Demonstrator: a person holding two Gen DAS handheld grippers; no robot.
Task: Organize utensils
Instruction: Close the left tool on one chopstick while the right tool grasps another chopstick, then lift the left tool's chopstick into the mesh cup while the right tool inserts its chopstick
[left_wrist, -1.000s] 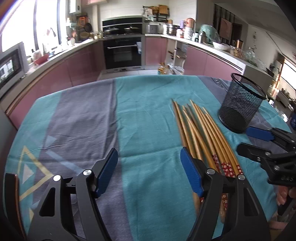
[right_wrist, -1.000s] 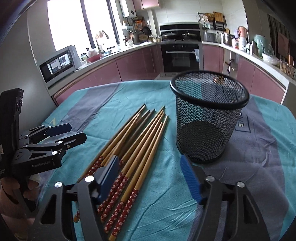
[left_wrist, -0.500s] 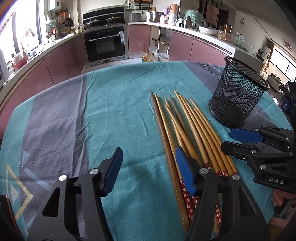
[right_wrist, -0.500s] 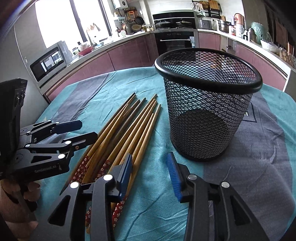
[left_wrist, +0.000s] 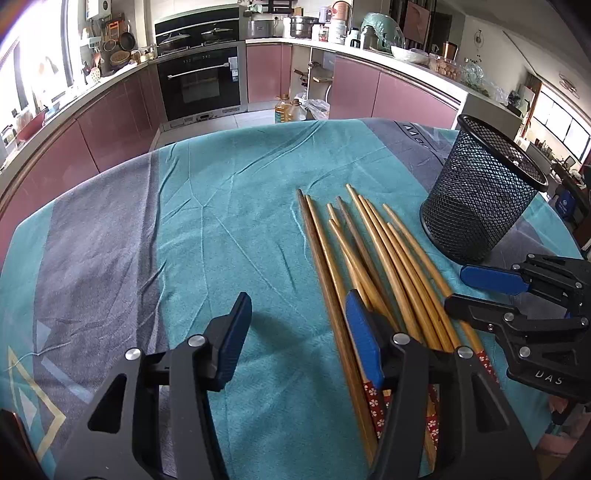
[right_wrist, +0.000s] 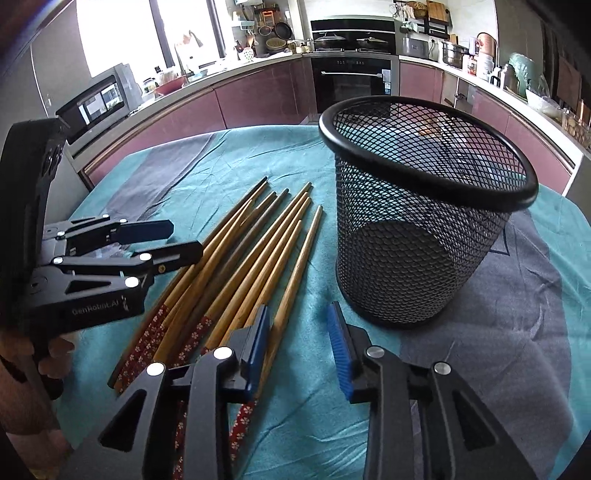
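Observation:
Several wooden chopsticks (left_wrist: 373, 258) with red flowered ends lie side by side on the teal and grey tablecloth (left_wrist: 229, 206); they also show in the right wrist view (right_wrist: 255, 258). A black mesh cup (left_wrist: 476, 199) stands upright to their right, empty inside (right_wrist: 417, 236). My left gripper (left_wrist: 299, 325) is open and empty, low over the cloth at the left edge of the chopsticks. My right gripper (right_wrist: 299, 336) is open and empty, between the rightmost chopstick and the cup's base. Each gripper shows in the other's view.
The round table's edge (left_wrist: 22, 221) curves on all sides. Kitchen counters, an oven (left_wrist: 201, 81) and a microwave (right_wrist: 99, 103) stand beyond it. An oil bottle (left_wrist: 284, 110) sits on the floor behind the table.
Both grippers have moved forward and lower toward the chopsticks. The right gripper's jaws have narrowed and it now sits closer to the cup. The left gripper has shifted right.

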